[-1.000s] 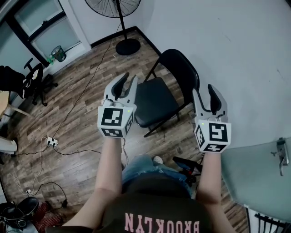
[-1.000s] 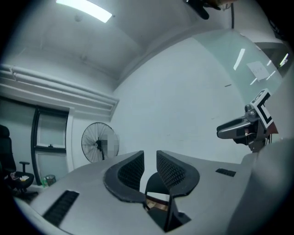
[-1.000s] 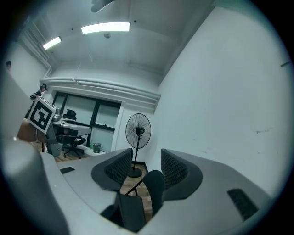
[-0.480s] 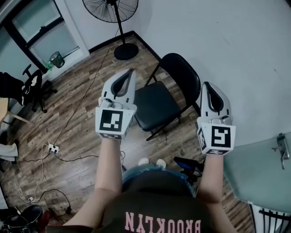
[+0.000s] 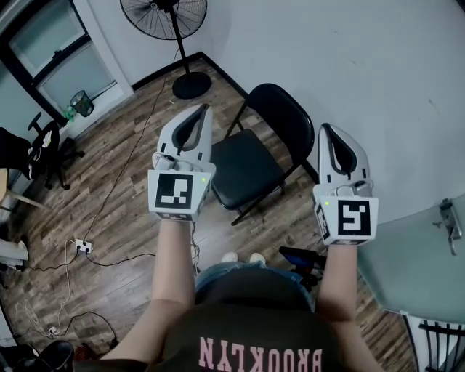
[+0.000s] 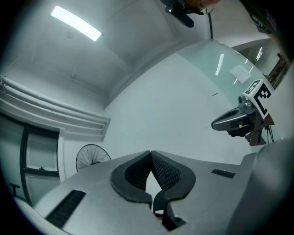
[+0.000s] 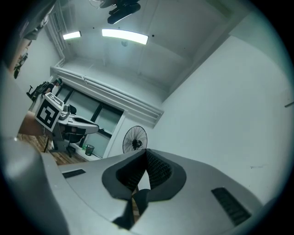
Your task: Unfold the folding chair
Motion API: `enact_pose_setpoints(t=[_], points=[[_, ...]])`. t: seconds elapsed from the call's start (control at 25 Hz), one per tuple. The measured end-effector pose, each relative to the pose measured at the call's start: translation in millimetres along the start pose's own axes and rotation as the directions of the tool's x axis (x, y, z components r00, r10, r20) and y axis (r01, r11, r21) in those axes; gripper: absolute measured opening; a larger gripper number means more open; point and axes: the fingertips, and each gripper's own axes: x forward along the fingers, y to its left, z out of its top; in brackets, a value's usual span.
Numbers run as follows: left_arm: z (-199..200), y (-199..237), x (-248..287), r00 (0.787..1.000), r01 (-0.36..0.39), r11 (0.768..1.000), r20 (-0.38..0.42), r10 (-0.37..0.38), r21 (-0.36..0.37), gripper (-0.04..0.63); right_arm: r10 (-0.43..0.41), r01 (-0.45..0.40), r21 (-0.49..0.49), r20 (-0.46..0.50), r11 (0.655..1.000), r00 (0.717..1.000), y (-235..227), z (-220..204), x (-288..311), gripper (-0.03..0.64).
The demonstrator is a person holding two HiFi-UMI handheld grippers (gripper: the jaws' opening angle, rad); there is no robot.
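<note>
Wood-plank floor (image 5: 109,218) and white wall (image 5: 349,58), viewed steeply from above. At 12 o'clock from the body: folding chair (image 5: 247,171), on its legs, seat down, backrest up toward the wall. Front-to-back line from 7 to 1 o'clock. Looks already unfolded. Left tool (image 5: 205,110) at 10 o'clock of the seat, right tool (image 5: 325,131) at 3 o'clock of it, both raised clear and touching nothing. Chair between and below them, left tool seemingly nearer the seat, right tool nearer the backrest. Well apart at 11 o'clock, standing fan (image 5: 163,14).

From the left tool (image 6: 150,153): jaws pressed together, nothing between. Aimed at bare wall, standing fan (image 6: 93,158) at 9 o'clock, right tool (image 6: 239,121) at 3 o'clock. No chair in sight.

From the right tool (image 7: 146,153): jaws likewise closed and empty. Standing fan (image 7: 134,139) just above the tips at 12 o'clock, left tool (image 7: 69,123) at 9 o'clock. Chair again out of frame, so probably below the line of aim. Any coming move likely a dip downward toward it, with little of the task left.
</note>
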Motion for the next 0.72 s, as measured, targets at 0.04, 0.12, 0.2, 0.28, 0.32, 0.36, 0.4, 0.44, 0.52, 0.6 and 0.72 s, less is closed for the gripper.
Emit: enact_pose_setpoints(t=[0.04, 0.12, 0.2, 0.28, 0.32, 0.36, 0.4, 0.44, 0.52, 0.6, 0.72], points=[[0, 1, 0, 1.0, 0.002, 1.0, 0.001, -0.002, -0.002, 0.002, -0.001, 0.001, -0.002, -0.001, 1.0, 1.0, 0, 2, 1, 0.0], [1, 1, 0, 1.0, 0.009, 1.0, 0.002, -0.009, -0.002, 0.002, -0.002, 0.002, -0.009, -0.001, 1.0, 1.0, 0, 5, 2, 0.0], [2, 0, 1, 1.0, 0.019, 1.0, 0.004, -0.019, 0.006, 0.003, -0.005, 0.005, -0.011, -0.003, 1.0, 1.0, -3, 6, 1, 0.0], [3, 0, 3, 1.0, 0.022, 1.0, 0.009, -0.022, 0.013, 0.002, -0.017, 0.017, -0.009, -0.01, 1.0, 1.0, -7, 6, 2, 0.0], [4, 1, 4, 1.0, 0.022, 1.0, 0.013, -0.022, 0.012, 0.003, -0.021, 0.021, -0.01, -0.013, 1.0, 1.0, -9, 6, 2, 0.0], [6, 2, 4, 1.0, 0.021, 1.0, 0.017, -0.021, 0.008, 0.002, -0.025, 0.025, -0.011, -0.018, 1.0, 1.0, -10, 6, 2, 0.0], [7, 3, 4, 1.0, 0.02, 1.0, 0.021, -0.02, 0.003, 0.002, -0.028, 0.028, -0.012, -0.026, 1.0, 0.999, -11, 7, 1, 0.0], [9, 3, 4, 0.999, 0.019, 1.0, 0.025, -0.019, -0.002, 0.003, -0.027, 0.027, -0.014, -0.03, 1.0, 0.999, -11, 7, 1, 0.0], [12, 2, 3, 0.999, 0.02, 1.0, 0.032, -0.02, -0.008, 0.002, -0.018, 0.018, -0.018, -0.027, 1.0, 0.999, -11, 9, -1, 0.0], [15, 0, 5, 0.999, 0.024, 1.0, 0.032, -0.024, 0.001, 0.002, -0.02, 0.02, -0.017, -0.028, 1.0, 0.999, -14, 12, -1, 0.0], [18, -4, 9, 0.999, 0.031, 0.999, 0.026, -0.031, 0.022, 0.002, -0.033, 0.032, -0.014, -0.036, 0.999, 0.999, -19, 15, 0, 0.0]])
